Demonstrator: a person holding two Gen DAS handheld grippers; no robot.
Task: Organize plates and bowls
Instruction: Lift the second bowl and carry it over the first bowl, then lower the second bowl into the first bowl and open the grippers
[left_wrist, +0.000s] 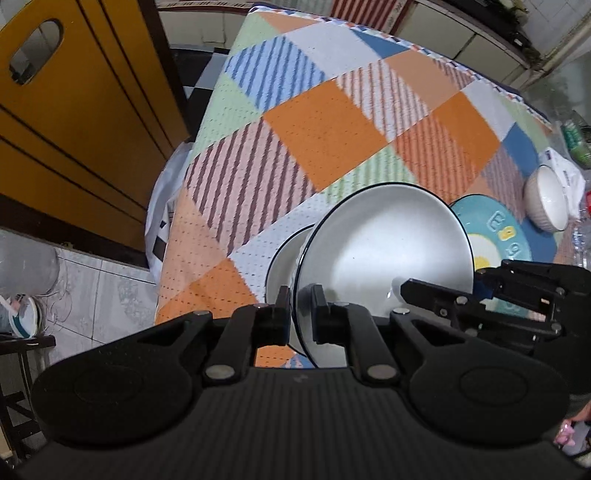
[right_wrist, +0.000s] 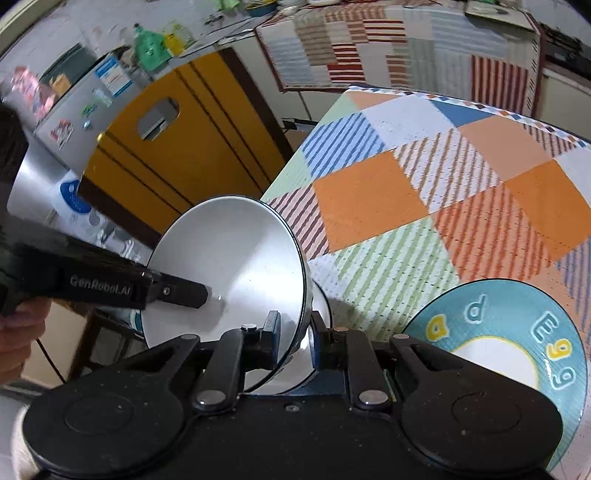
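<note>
A white plate with a dark rim is held tilted on edge above the table; it also shows in the right wrist view. My left gripper is shut on its near rim. My right gripper is shut on the same plate's rim from the other side, and it shows in the left wrist view. A second white dish lies under the tilted plate. A teal plate with an egg design lies flat to the right. A white ribbed bowl stands at the far right.
The table has a checked orange, blue and green cloth. A yellow door and tiled floor lie past its left edge. Bottles and a white bag crowd the table's right edge. A fridge stands at the left.
</note>
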